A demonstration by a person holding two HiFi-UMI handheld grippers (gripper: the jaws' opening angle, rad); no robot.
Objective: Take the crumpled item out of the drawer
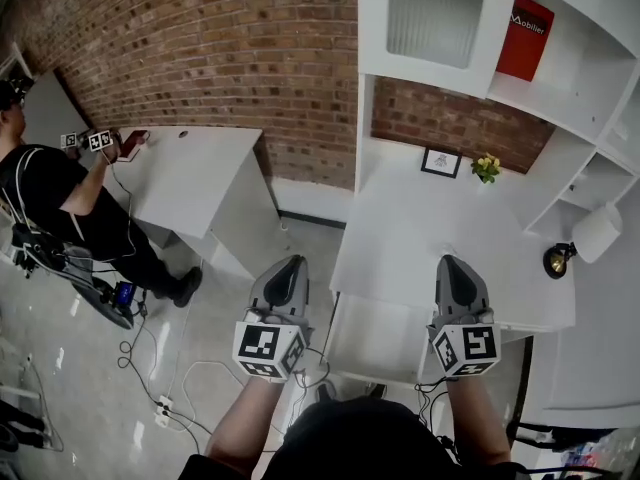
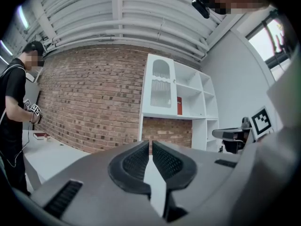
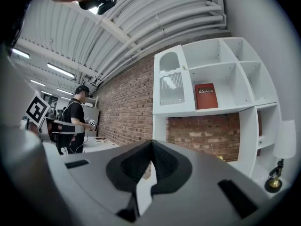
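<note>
No crumpled item shows in any view, and I cannot make out an open drawer. In the head view my left gripper (image 1: 289, 262) hangs just off the left front corner of the white desk (image 1: 420, 233). Its jaws are shut with nothing between them, as the left gripper view (image 2: 151, 143) also shows. My right gripper (image 1: 449, 260) is over the desk's front edge, level with the left one. Its jaws (image 3: 151, 143) are shut and empty too. Both point toward the brick wall and the white shelf unit (image 3: 211, 79).
On the desk's back stand a small picture frame (image 1: 441, 162) and yellow flowers (image 1: 486, 167); a lamp (image 1: 592, 238) stands at its right. A red book (image 1: 526, 36) stands in the shelf. At the left a person (image 1: 60, 198) is by another white table (image 1: 195, 173). Cables (image 1: 160, 408) lie on the floor.
</note>
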